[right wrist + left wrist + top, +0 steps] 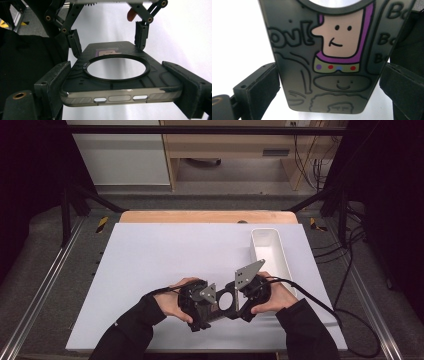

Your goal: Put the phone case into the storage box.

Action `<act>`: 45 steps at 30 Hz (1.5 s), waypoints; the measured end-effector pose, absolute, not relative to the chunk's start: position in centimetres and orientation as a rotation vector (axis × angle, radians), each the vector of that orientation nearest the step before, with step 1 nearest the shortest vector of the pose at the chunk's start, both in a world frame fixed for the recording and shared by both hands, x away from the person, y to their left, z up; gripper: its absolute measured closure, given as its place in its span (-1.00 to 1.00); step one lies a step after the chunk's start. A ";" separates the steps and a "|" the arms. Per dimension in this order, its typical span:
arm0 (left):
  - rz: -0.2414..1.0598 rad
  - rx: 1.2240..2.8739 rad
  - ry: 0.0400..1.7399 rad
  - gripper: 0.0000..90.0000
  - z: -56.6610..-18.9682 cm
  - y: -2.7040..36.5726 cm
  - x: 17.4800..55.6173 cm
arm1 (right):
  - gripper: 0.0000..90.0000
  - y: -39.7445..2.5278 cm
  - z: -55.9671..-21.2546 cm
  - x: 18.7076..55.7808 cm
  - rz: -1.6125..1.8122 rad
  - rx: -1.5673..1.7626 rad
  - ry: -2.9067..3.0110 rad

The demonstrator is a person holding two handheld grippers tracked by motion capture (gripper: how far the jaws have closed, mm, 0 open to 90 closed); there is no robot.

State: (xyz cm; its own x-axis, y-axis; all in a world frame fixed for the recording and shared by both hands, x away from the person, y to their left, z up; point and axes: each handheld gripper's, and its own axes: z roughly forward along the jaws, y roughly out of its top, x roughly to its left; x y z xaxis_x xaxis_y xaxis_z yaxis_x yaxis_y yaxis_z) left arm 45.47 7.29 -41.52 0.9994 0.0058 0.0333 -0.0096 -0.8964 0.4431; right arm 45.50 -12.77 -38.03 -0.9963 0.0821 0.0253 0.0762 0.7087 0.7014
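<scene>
The phone case [329, 57] sitting between the black jaws is smoky translucent grey, covered in black line doodles and bubble lettering. Dead centre there's a cartoon face in pale peach with a purple hood, and under it a greenish collar with purple, red, blue and red dots. Below that, a little smiley in an oval. From the right gripper view the case [120, 77] has a black ring. Beyond the jaws: white sheet [165, 265], white tray [280, 255].

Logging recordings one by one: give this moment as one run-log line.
phone case: held off the table at both ends | left claw: shut on phone case | right claw: shut on phone case | white bin: on table, far right
</scene>
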 end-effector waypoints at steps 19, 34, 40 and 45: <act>0.065 2.736 0.005 -0.81 -41.5 6.1 45.8 | -0.72 -11.7 -37.2 45.6 1.090 0.116 2.929; 0.057 2.730 0.000 -0.74 -41.4 6.1 45.8 | -0.73 -11.7 -37.2 45.7 1.110 0.090 2.906; 0.065 2.704 0.001 -0.74 -41.3 6.3 45.9 | -0.75 -11.9 -37.1 45.6 1.135 0.093 2.887; 0.067 2.691 0.002 -0.74 -41.2 6.5 45.8 | -0.83 -12.1 -36.8 45.6 1.177 0.088 2.867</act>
State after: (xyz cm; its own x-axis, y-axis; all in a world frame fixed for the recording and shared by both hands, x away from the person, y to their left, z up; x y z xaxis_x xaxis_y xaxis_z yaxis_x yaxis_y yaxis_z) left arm 45.83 6.46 -41.17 0.9988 0.0125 0.0471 -0.0092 -0.9007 0.4344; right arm 45.59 -12.10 -36.83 -0.9975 0.0682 -0.0167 0.0368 0.7104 0.7029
